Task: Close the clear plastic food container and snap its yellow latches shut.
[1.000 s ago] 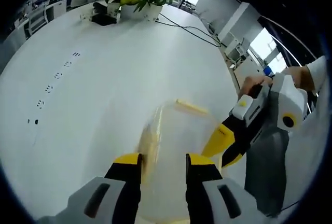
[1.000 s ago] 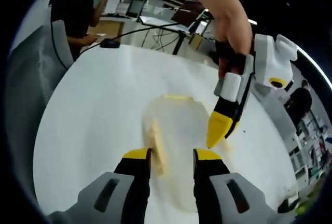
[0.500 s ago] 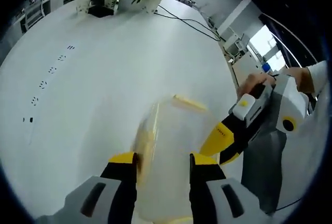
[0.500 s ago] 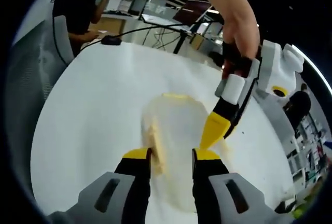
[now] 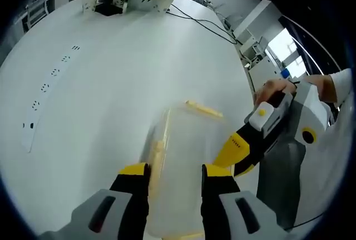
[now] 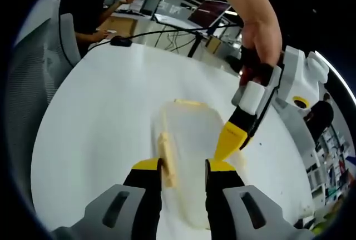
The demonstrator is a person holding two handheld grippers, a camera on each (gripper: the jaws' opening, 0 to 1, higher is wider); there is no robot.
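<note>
The clear container [image 5: 181, 162] lies on the white table [image 5: 100, 95], a yellow latch [image 6: 166, 159] on its long side. The left tongs [image 5: 174, 174] and the right tongs [image 6: 182, 166] both stand open above the lid, jaws apart.

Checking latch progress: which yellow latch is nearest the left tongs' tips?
The long-side yellow latch by the left tongs, not the far-end yellow latch of the clear plastic container.
</note>
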